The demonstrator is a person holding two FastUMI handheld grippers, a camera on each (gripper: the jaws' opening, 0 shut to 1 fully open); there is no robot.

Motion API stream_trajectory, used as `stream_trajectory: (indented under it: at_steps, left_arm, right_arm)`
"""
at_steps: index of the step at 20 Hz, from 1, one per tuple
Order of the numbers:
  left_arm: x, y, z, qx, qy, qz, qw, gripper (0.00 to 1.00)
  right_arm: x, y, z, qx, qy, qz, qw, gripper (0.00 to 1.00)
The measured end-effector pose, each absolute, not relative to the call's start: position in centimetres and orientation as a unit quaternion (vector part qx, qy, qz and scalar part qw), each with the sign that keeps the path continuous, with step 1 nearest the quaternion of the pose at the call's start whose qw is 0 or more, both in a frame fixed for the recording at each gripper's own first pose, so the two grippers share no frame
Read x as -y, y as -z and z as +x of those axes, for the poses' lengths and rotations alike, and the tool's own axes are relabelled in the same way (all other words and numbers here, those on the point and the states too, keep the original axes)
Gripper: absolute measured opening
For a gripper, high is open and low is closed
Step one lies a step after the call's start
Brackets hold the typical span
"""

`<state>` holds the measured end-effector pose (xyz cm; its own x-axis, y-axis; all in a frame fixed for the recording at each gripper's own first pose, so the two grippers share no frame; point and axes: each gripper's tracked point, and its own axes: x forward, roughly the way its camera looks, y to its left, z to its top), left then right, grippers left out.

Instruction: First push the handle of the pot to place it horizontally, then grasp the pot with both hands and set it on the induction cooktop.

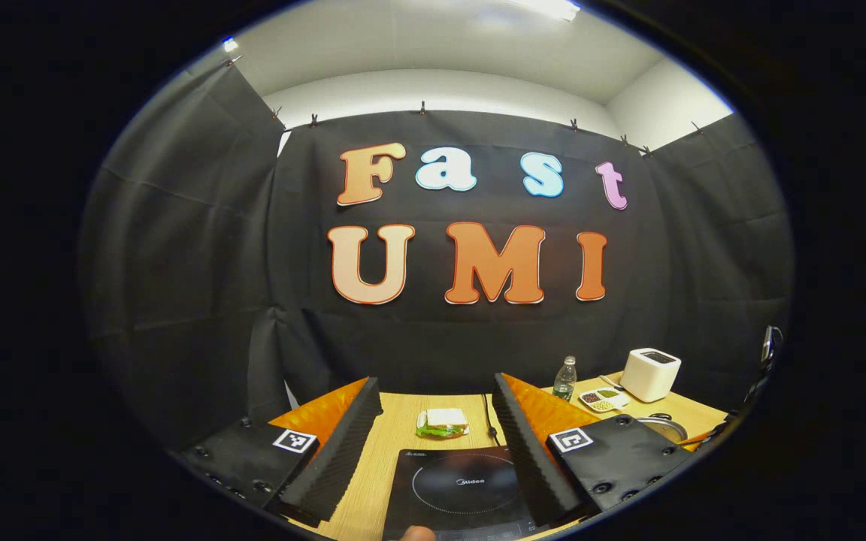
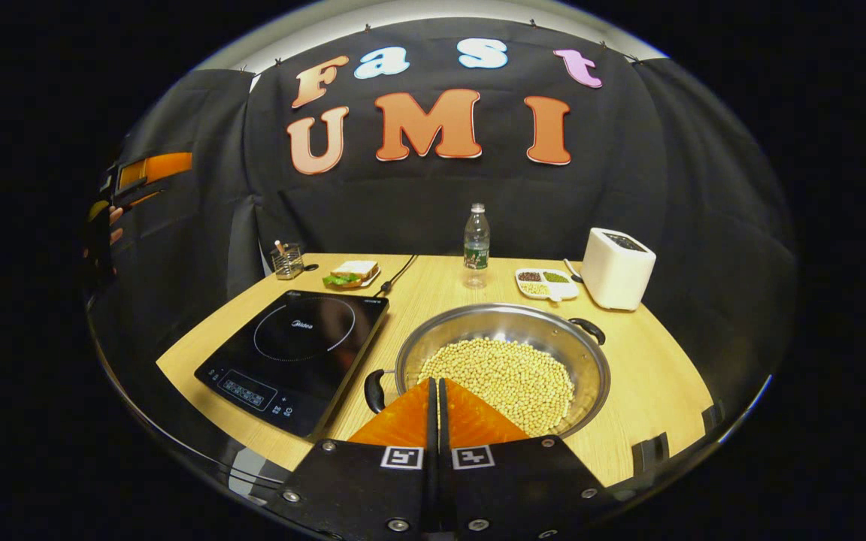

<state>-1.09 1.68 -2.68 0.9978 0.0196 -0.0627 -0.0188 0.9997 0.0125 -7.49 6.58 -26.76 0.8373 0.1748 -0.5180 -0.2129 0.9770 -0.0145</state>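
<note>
Right now my right gripper (image 2: 434,391) has its two fingers pressed together with nothing between them, its tip poised at the near rim of the pot (image 2: 503,366), just beside the pot's near-left handle (image 2: 373,391). My left gripper (image 1: 437,406) is spread wide and empty, held above the induction cooktop (image 1: 463,488), which lies between its fingers. I judge the first step is in hand: the pot's two handles sit on a diagonal, one near-left and the other (image 2: 588,330) far-right, so the closed tip must nudge the near handle sideways until the pair lies level. After that both grippers must take a handle each. The pot stands just right of the cooktop, almost touching it, and holds a thick bed of pale beans (image 2: 504,379). Beyond the pot, a small divided dish (image 2: 547,285) holds dark, green and pale grains in separate compartments.
</note>
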Motion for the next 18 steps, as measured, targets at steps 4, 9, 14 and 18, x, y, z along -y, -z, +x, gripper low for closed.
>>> stream_trajectory:
  at_steps: [4, 9, 14, 18]
  left_arm:
    - [-1.9, 3.2, -1.1, -0.037, -0.01, 0.004, 0.999, 0.97]
    - [-2.7, 4.2, -1.0, -0.048, -0.014, 0.003, 0.999, 0.97]
    - [-3.3, 4.6, -0.8, -0.053, -0.021, 0.005, 0.998, 0.97]
    - [-3.3, 3.8, -1.0, -0.044, -0.018, 0.008, 0.999, 0.97]
  right_arm:
    - [-7.9, 29.5, -8.5, -0.297, -0.115, -0.035, 0.947, 0.0]
    - [-9.3, 32.3, -9.4, -0.328, -0.13, -0.037, 0.935, 0.0]
    - [-10.5, 34.7, -9.6, -0.356, -0.14, -0.038, 0.923, 0.0]
    - [-11.4, 36.2, -9.3, -0.371, -0.143, -0.035, 0.917, 0.0]
